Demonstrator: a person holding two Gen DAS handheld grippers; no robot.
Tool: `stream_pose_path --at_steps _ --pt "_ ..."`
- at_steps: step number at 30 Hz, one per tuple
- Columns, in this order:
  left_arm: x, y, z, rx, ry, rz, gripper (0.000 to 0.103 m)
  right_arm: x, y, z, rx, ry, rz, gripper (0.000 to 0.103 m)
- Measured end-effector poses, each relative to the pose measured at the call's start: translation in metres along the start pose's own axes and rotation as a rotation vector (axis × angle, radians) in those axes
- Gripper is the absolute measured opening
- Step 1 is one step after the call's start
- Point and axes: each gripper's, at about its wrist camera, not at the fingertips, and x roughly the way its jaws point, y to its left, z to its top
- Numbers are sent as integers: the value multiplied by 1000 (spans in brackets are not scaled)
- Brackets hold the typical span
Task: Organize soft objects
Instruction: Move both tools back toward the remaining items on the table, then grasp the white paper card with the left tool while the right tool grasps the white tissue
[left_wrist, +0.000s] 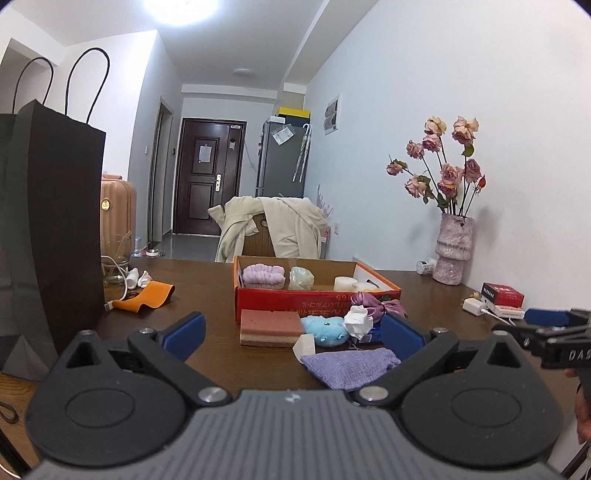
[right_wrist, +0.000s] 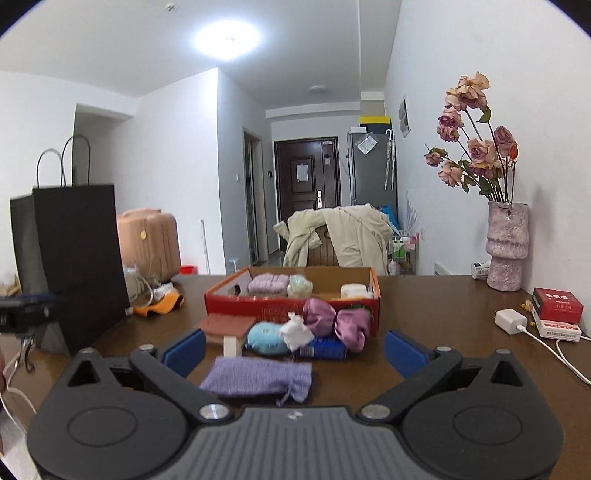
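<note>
While both the left gripper (left_wrist: 291, 338) and the right gripper (right_wrist: 293, 347) hang spread wide and empty, ready to pinch, the woven lilac drawstring pouch (right_wrist: 258, 378) lies nearest on the dark wooden table (right_wrist: 443, 325), ahead of the loose soft pile and the red cardboard box (right_wrist: 291, 312), apparently their destination.

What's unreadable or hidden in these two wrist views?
- Red cardboard box: its near wall hides the floor inside in both views, and the left wrist view crops the white item there.
- Blue packet: right wrist view, covered by the white crumpled tissue and the mauve satin piece.
- Right gripper: left wrist view, cut by the frame edge.
- Black paper bag: opaque, contents unseen.
</note>
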Motion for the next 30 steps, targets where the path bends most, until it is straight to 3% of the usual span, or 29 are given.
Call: stream_pose_path --at_steps 14,19,21,26,30 --pt "86 0 -13 -65 152 -3 102 55 -13 -15 57 91 2 101" --pt "135 -6 -9 -65 204 -24 88 87 -22 -5 80 123 19 98" --pt "159 -9 -9 -67 230 -38 80 103 -24 0 88 140 27 90" --pt "217 -12 -20 -68 339 -52 61 152 -28 14 101 165 53 83" --pt "243 -6 -30 -87 389 -57 55 202 -29 15 144 221 76 74"
